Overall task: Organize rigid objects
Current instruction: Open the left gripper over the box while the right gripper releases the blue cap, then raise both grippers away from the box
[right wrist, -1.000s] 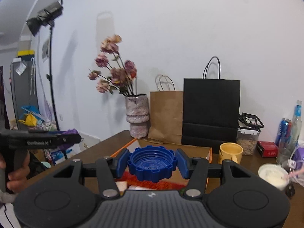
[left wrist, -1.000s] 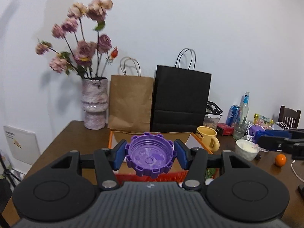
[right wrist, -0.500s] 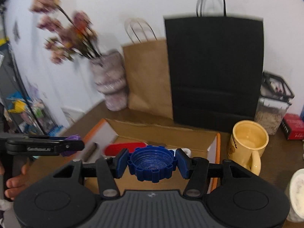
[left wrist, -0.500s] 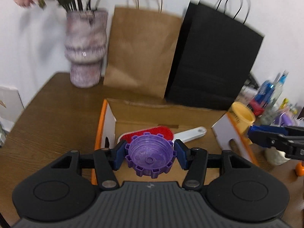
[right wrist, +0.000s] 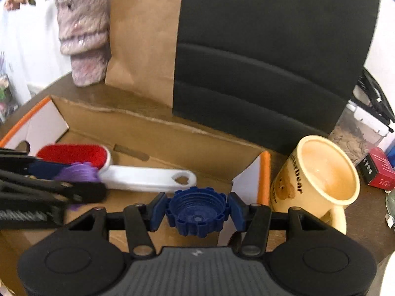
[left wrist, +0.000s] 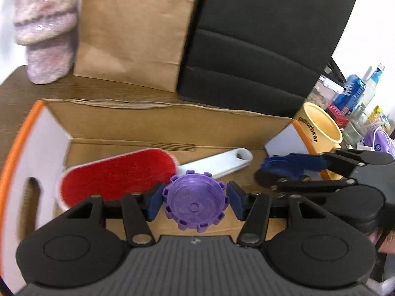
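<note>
Vase (left wrist: 45,28) blurred and cut off above; brush (left wrist: 118,172) perhaps partly hidden.

You get even, soft indoor light; the vase (left wrist: 44,24) smears with motion blur, and fisheye bending darkens every corner.

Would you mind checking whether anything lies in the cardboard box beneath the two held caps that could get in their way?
The red lint brush with its white handle lies on the box floor just beyond the purple cap. Under the blue cap, the floor looks bare.
</note>
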A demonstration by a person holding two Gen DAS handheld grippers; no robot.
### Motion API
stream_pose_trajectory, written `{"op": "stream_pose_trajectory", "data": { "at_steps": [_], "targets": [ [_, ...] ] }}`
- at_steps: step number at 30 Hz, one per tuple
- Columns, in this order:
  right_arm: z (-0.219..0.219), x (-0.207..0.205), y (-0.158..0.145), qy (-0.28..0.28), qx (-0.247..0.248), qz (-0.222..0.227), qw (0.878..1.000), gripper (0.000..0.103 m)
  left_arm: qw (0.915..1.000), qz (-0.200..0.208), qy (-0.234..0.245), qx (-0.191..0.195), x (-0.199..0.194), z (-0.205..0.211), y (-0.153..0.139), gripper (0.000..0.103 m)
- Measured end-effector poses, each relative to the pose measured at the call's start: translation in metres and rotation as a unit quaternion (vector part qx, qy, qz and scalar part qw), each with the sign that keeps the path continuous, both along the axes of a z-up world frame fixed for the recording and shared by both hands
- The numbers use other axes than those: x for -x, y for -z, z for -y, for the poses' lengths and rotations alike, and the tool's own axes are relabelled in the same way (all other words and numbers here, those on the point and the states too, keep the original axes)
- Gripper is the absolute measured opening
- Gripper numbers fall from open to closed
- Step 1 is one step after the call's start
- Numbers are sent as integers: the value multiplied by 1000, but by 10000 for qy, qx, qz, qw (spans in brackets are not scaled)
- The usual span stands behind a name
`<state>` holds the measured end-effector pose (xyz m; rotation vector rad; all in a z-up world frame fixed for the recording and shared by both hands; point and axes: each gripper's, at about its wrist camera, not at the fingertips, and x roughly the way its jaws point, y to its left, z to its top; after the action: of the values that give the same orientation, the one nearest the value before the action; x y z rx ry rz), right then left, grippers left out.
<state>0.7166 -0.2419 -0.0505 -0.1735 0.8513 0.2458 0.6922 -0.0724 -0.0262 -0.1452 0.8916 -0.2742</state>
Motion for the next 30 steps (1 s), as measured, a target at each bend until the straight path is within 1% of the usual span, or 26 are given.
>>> {"op": "stream_pose_trajectory", "data": {
  "at_steps": [3, 5, 7, 9, 12, 13, 14, 15, 16, 18, 20, 21, 22, 23, 25, 27, 30],
  "targets": [
    [0, -2, 0, -51, -11, -22, 10000, 53, 9998, -13, -136, 150, -3, -4, 0, 60],
    [1, -1, -3, -58, -64, -39, 10000, 54, 9996, -38, -147, 227, -4, -8, -1, 73],
    [2, 2, -6, -94, -157, -27, 9998, 66, 9995, 72, -246, 157, 0, -11, -4, 78],
    [1, 7, -12, -37, -163, 43, 9999, 70, 9995, 132, -281, 36, 4, -15, -9, 78],
    [0, 18, -27, -62, -251, 131, 9996, 70, 9992, 169, -346, 60, 14, -25, -23, 78],
    [-1, 25, -34, -87, -253, 173, 9995, 70, 9991, 200, -366, 45, 18, -29, -28, 79],
    [-1, 31, -41, -115, -239, 222, 9994, 70, 9989, 245, -399, 22, 24, -33, -35, 84],
    [-1, 41, -50, -149, -214, 293, 9992, 70, 9987, 282, -433, 3, 31, -37, -41, 86],
    [-1, 52, -57, -172, -198, 375, 9990, 71, 9982, 357, -476, 4, 40, -43, -47, 88],
    [2, 77, -70, -232, -215, 562, 9979, 73, 9970, 537, -559, -55, 65, -56, -56, 89],
    [7, 100, -81, -271, -292, 730, 9965, 74, 9948, 724, -680, -207, 91, -70, -65, 89],
    [10, 114, -88, -288, -358, 851, 9953, 74, 9927, 890, -760, -307, 109, -78, -70, 90],
    [12, 126, -93, -295, -440, 962, 9939, 74, 9906, 1020, -815, -404, 122, -83, -74, 93],
    [15, 137, -98, -299, -544, 1091, 9921, 74, 9872, 1196, -908, -541, 140, -89, -79, 95],
    [21, 164, -108, -207, -775, 1402, 9869, 78, 9804, 1537, -1048, -643, 175, -100, -87, 95],
    [26, 192, -116, -143, -945, 1675, 9812, 79, 9740, 1816, -1142, -731, 210, -109, -96, 96],
    [30, 233, -125, -162, -1068, 1972, 9744, 82, 9614, 2294, -1254, -853, 264, -118, -106, 99]
  ]
}}
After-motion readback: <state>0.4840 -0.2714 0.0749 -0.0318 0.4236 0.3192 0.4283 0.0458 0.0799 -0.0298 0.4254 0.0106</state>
